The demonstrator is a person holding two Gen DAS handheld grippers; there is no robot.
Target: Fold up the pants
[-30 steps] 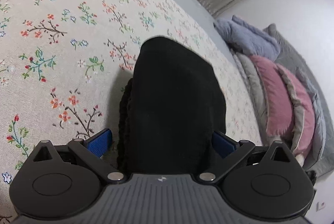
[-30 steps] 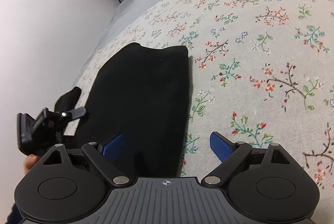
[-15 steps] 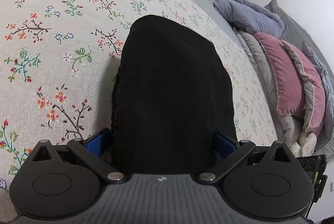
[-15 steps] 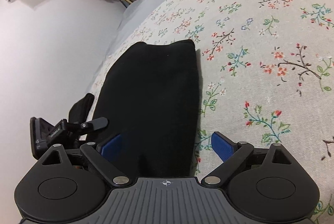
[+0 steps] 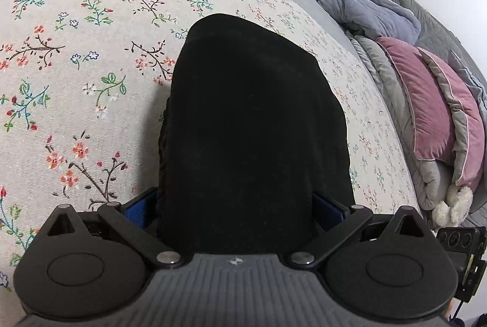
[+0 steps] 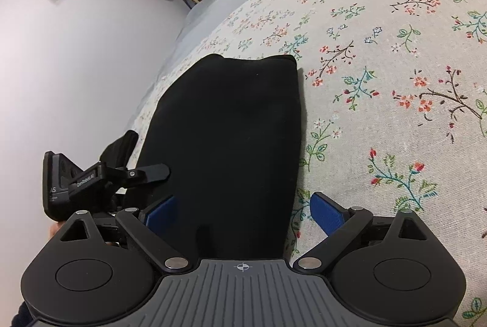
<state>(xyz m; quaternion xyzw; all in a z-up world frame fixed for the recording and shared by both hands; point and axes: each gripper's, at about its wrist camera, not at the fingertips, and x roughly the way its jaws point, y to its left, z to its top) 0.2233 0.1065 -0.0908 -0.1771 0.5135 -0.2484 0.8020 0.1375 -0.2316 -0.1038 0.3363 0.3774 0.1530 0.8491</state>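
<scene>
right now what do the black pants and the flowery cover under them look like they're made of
Black pants: a soft, matte fabric, perhaps fleece or knit; it shows no shine, and its bunched left edge looks ribbed in the left wrist view. Flowery cover: a woven, linen-like cotton with a flat finish; a fine weave grain shows under the printed sprigs. The exact fibres cannot be told.

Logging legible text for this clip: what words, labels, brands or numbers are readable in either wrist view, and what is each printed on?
"GenRobot.AI": white print on the black mount of the left claw, seen from the right wrist view; small, my best reading.
"AS": end of a cut-off word on the black device clipped behind that mount; the smaller print under it is unreadable.
Left wrist view: no readable text.
</scene>
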